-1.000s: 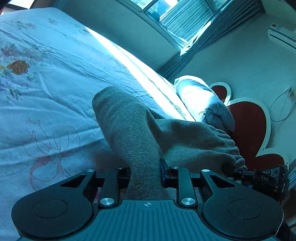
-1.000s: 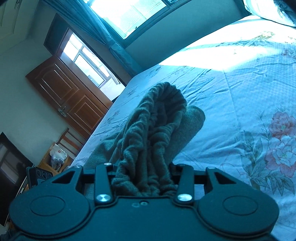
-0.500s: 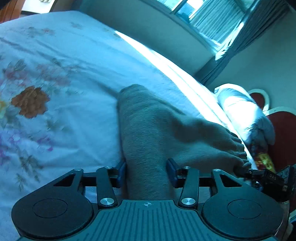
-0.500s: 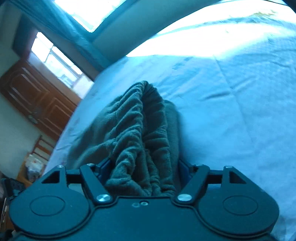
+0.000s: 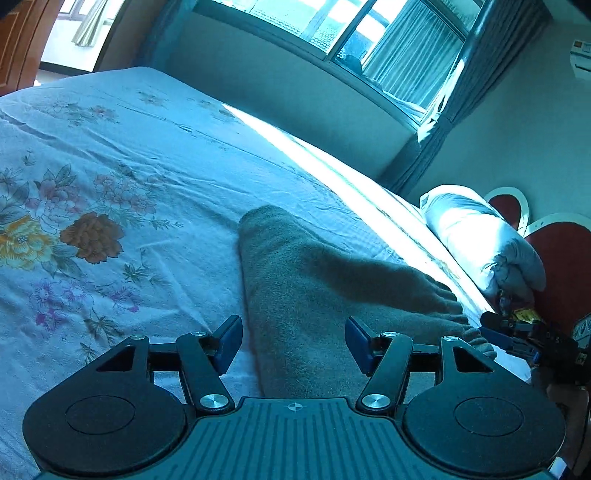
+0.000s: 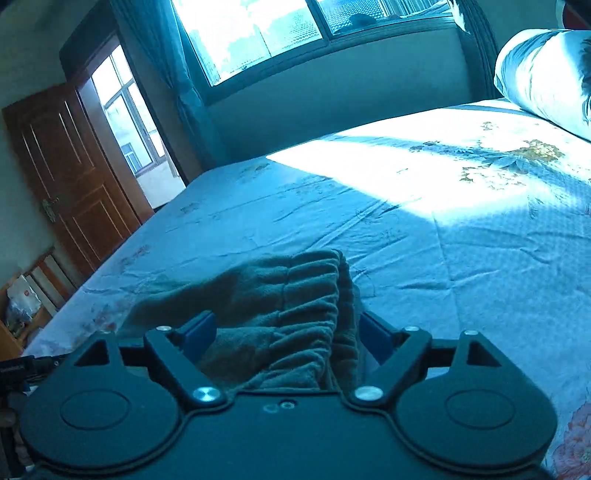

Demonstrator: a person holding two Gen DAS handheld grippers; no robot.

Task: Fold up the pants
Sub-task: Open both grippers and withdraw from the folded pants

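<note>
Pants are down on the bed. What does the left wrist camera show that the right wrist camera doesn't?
Left only: the smooth folded leg end of the pants, the red heart-shaped headboard, an orange flower print, the right gripper beside the gathered waistband.

Right only: the wooden door, the waistband close up, a chair by the wall.

Both: the bed sheet, pillow, window, and open jaws straddling the fabric; both have just been opening.
</note>
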